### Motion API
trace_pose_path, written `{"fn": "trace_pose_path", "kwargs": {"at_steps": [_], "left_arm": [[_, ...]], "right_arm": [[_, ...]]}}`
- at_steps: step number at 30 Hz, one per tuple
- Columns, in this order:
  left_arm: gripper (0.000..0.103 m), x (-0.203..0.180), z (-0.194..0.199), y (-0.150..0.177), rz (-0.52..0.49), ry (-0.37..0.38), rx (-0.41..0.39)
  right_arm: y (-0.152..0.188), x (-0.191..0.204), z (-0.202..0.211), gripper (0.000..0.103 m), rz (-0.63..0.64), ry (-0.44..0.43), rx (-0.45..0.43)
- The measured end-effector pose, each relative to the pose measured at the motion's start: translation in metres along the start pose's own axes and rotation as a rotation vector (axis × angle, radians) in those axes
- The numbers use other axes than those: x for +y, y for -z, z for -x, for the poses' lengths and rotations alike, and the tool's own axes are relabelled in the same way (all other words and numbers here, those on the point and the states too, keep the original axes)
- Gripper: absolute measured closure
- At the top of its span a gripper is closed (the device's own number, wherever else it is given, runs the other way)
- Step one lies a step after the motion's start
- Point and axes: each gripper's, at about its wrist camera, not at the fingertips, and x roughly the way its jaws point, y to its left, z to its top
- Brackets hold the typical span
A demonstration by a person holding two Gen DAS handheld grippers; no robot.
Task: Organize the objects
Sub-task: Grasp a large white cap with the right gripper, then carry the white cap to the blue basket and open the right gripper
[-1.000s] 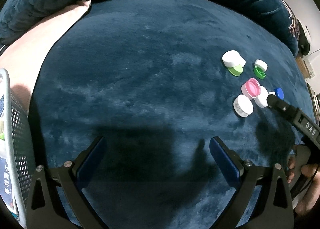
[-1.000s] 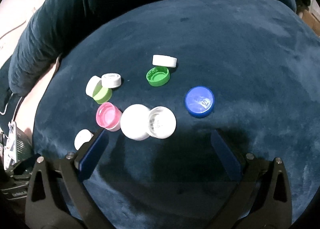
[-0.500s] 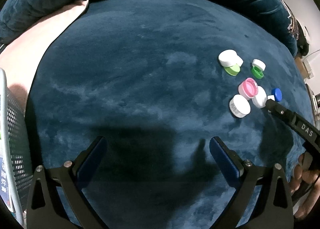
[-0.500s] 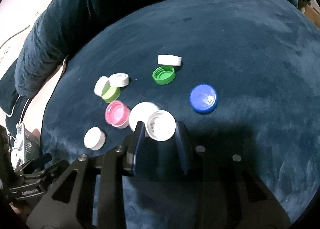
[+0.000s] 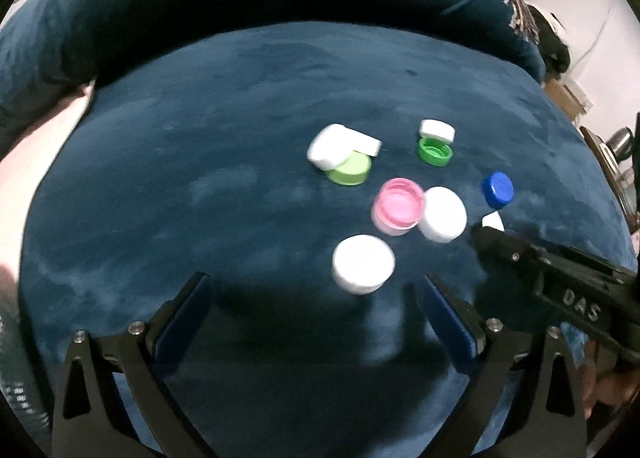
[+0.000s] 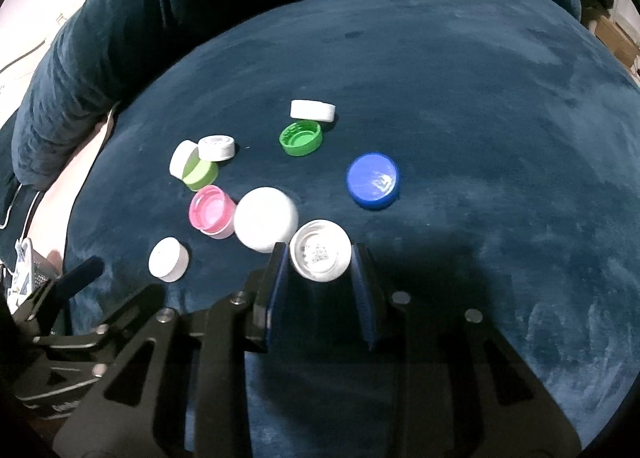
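Dark blue plush cushion (image 6: 460, 78) fills both views, and low in the left-wrist frame the left gripper (image 5: 316, 310) hangs with jaws spread and just easing inward, nothing between them, a small white cap (image 5: 363, 264) right ahead. Centre of the right-wrist frame, the right gripper (image 6: 320, 262) is clenched on an upturned white cap (image 6: 320, 256). Only the rim's pinched, so it could pop free, and the big white cap (image 6: 266, 224) and pink cap (image 6: 212, 210) crowding its left could get knocked; the blue cap (image 6: 373, 180) sits clear, right.

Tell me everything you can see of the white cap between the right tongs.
The white cap looks like plastic, round and shallow, open side toward the camera, with small embossed marks inside. The right tongs are shut on it, one blue pad pressing each side of its rim. It sits just beside the larger white cap, above the blue plush cushion.
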Motion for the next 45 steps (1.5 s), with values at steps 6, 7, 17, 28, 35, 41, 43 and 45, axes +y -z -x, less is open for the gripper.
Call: {"fn": "trace_pose_path", "kwargs": {"at_steps": [6,7,17,28,35,41,43,45], "left_arm": [[0.070,-0.002,-0.011,-0.005,0.005,0.008,-0.013],[0.073,0.000,-0.009,-0.006,0.005,0.007,-0.014],[0.073,0.016,0.017,0.006,0.049,0.003,-0.027],[0.073,0.083,0.084,0.027,0.130,-0.107,-0.101],[0.073,0.144,0.133,0.049,0.229,-0.181,-0.136],[0.073,0.210,0.185,0.072,0.380,-0.257,-0.200],[0.073,0.228,0.202,0.079,0.422,-0.282,-0.227],[0.073,0.249,0.219,0.086,0.468,-0.315,-0.257]], "right_arm": [[0.001,0.000,-0.002,0.069,0.000,-0.003,0.008],[0.001,0.000,-0.003,0.069,0.002,-0.003,0.013],[0.001,0.012,0.004,0.073,0.051,-0.029,-0.007],[0.003,0.074,0.018,0.073,0.120,-0.123,-0.021],[0.010,0.152,0.024,0.073,0.235,-0.218,-0.016],[0.025,0.234,0.033,0.073,0.357,-0.327,-0.011],[0.031,0.257,0.035,0.073,0.392,-0.367,-0.006],[0.039,0.288,0.039,0.073,0.432,-0.424,0.001]]}}
